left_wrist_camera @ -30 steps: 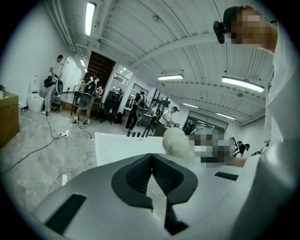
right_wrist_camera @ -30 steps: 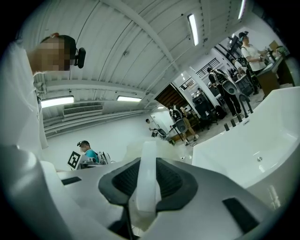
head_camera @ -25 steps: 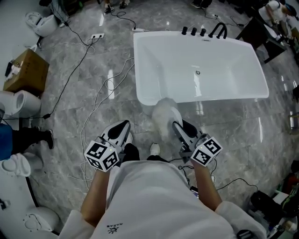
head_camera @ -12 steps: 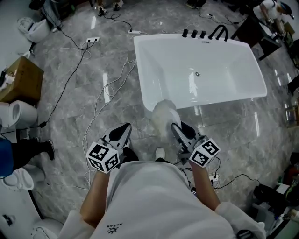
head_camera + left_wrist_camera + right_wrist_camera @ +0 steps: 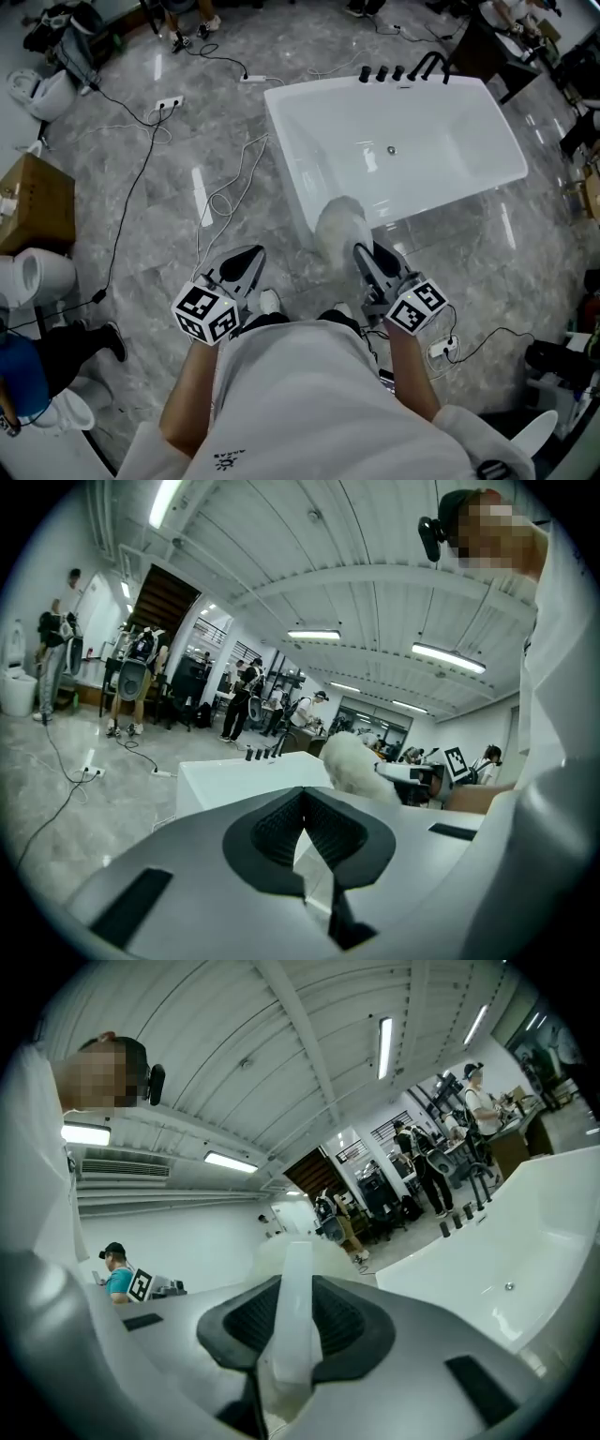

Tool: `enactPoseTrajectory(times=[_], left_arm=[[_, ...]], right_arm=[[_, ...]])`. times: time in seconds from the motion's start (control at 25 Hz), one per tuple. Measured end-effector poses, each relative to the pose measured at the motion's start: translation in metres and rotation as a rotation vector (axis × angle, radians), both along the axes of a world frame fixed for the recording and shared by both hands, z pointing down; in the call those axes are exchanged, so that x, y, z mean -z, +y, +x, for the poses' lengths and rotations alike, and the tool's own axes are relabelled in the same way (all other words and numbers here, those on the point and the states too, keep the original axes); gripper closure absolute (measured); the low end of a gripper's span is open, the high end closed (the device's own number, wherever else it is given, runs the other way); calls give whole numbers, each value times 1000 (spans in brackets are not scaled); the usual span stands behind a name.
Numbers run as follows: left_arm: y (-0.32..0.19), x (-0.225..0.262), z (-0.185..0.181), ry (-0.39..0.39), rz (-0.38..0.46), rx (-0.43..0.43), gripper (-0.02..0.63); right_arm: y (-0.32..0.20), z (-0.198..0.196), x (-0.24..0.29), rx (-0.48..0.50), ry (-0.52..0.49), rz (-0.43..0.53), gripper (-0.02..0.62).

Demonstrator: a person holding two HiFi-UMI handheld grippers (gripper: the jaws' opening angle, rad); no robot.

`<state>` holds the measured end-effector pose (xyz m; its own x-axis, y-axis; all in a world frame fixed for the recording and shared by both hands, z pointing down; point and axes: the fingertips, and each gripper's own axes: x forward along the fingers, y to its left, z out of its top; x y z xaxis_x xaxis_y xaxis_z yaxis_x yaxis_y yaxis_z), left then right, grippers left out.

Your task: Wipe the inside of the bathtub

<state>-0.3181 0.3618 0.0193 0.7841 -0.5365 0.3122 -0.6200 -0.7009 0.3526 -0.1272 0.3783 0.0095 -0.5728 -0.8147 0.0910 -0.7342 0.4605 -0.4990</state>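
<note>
A white bathtub (image 5: 309, 141) stands on the grey marble floor ahead of me, with black taps (image 5: 403, 70) at its far end and a drain (image 5: 392, 149) in its bottom. My right gripper (image 5: 364, 258) is shut on the white handle (image 5: 289, 1326) of a fluffy white duster (image 5: 339, 225), whose head hangs just outside the tub's near wall. My left gripper (image 5: 246, 264) is shut with nothing in it, held left of the duster. In the left gripper view the duster (image 5: 354, 764) and the tub (image 5: 248, 782) show beyond the jaws.
Cables (image 5: 220, 192) and a power strip (image 5: 169, 103) lie on the floor left of the tub. A cardboard box (image 5: 33, 202) and white toilets (image 5: 37, 272) stand at the left. A dark table (image 5: 478, 47) is behind the tub. People stand in the background.
I have stepped closer and a little to the right, so the tub has swung in view. Both grippers hold the same pose, the duster still gripped.
</note>
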Motion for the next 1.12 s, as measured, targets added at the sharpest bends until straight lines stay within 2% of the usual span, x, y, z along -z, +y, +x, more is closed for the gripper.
enactPoseTrajectory(times=[0.16, 0.32, 0.52, 0.76, 0.96, 1.12], left_arm=[[-6, -9, -21, -27, -16, -80, 594], [-24, -11, -37, -33, -15, -90, 594], [-44, -11, -24, -19, -15, -126, 594], [-70, -32, -2, -14, -56, -168, 594], [-113, -37, 4, -46, -72, -176, 594], [-160, -37, 18, -66, -66, -184, 594]], right_arm=[[-13, 4, 7, -106, 17, 13, 494], [-22, -13, 11, -135, 36, 14, 494], [-26, -44, 3, -114, 31, -24, 494], [-44, -66, -32, -57, 22, -94, 494], [-96, -52, -46, -68, -14, -116, 494], [-142, -49, -48, -15, 12, -121, 494]])
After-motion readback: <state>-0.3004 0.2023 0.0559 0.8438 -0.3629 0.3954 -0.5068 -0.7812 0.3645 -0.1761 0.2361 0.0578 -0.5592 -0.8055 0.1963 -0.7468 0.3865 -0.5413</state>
